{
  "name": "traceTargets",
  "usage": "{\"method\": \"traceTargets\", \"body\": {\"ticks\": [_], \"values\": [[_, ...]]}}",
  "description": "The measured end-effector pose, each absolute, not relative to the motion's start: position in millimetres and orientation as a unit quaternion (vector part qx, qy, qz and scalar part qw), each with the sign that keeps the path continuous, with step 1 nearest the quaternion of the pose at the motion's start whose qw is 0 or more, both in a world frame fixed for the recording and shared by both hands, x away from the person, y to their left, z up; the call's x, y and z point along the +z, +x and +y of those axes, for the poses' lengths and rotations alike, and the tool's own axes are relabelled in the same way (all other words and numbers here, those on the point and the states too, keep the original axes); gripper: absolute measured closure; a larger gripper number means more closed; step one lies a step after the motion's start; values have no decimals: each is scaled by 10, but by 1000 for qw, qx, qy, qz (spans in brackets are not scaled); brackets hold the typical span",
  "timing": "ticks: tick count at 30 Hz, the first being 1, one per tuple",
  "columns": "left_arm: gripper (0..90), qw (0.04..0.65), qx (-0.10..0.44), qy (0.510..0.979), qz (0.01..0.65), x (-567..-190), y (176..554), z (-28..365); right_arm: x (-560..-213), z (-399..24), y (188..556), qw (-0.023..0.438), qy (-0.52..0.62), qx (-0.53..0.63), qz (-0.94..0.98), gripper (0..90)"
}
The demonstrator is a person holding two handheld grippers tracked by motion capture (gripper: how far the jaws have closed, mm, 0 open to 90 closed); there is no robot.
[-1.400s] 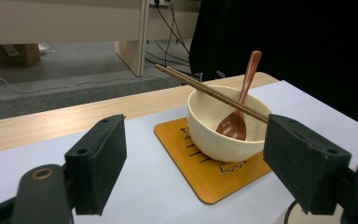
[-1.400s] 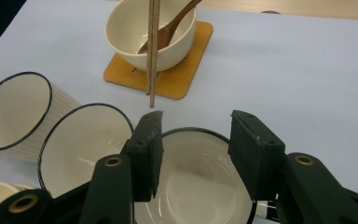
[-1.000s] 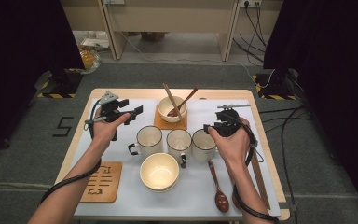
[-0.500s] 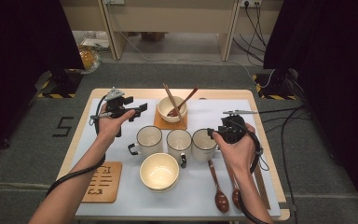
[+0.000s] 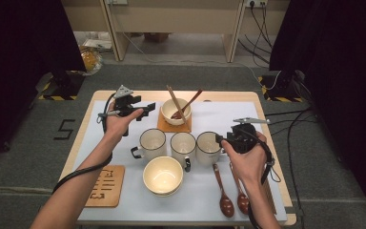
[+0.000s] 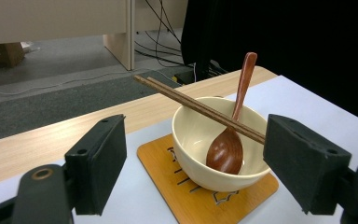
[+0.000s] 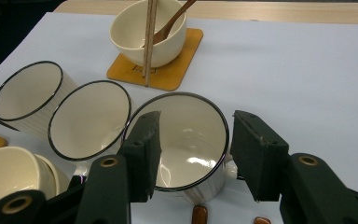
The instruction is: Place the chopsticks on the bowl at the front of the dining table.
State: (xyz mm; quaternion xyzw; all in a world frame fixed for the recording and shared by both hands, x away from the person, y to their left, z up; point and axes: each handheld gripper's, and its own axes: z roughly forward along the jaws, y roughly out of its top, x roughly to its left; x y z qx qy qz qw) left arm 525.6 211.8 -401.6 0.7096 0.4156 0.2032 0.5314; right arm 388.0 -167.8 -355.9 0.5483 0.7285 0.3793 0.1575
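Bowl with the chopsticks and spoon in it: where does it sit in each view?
High view: the bowl stands upper centre on the table, on an orange coaster, behind the row of three mugs.
Left gripper view: centre right, between the left claw's jaws but farther off.
Right gripper view: top centre, beyond the mugs.
Shared landmark: the chopsticks lying across the bowl's rim.

Centre of the frame: 3 cream mugs with dark rims and black handles. Upper centre: cream bowl on orange coaster, holding a reddish-brown spoon and brown chopsticks. Table cover: pale blue-white. Gripper jaws: black.
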Motion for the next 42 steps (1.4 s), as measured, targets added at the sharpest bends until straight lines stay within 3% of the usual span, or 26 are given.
{"method": "traceTargets", "body": {"ticks": [42], "values": [[207, 515, 172, 738, 402, -4052, 5620, 1638, -3677, -1711, 3800, 152, 551, 374, 731, 516]]}}
